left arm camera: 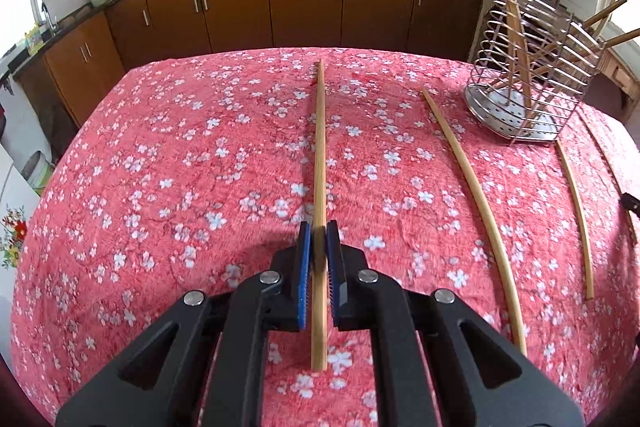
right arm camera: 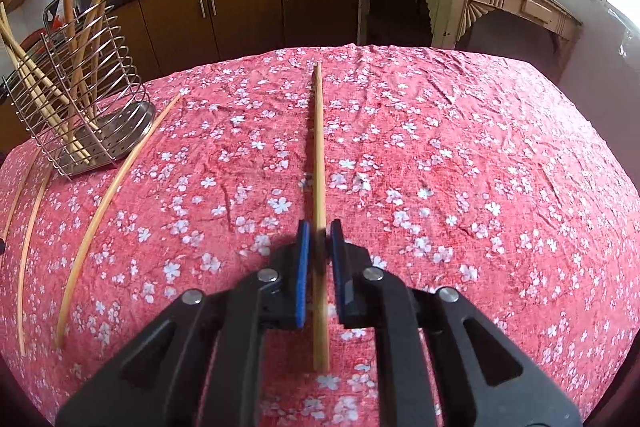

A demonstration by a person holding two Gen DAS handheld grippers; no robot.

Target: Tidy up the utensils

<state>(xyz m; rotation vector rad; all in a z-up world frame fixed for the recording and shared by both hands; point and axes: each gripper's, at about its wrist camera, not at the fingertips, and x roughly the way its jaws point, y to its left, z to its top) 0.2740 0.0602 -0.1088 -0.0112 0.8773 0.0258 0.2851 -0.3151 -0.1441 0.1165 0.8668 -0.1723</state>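
No readable writing found. Chopstick (left arm camera: 319, 163) clamped between closed pads of left gripper (left arm camera: 319, 247), running toward 12 o'clock above floral tablecloth (left arm camera: 180, 155). Second chopstick (right arm camera: 319, 163) likewise pinched by right gripper (right arm camera: 320, 247). Wire holder (left arm camera: 532, 83) seen at 2 o'clock in left view.

In the left wrist view we lose the chopstick (left arm camera: 319, 163) where it passes between the blue pads (left arm camera: 305, 267), smeared by blur. At one o'clock, the tops of the sticks in the wire holder (left arm camera: 532, 95) run off the upper edge. In the right wrist view, two chopsticks at nine o'clock (right arm camera: 28, 247) are partly cut off by the dark rim.
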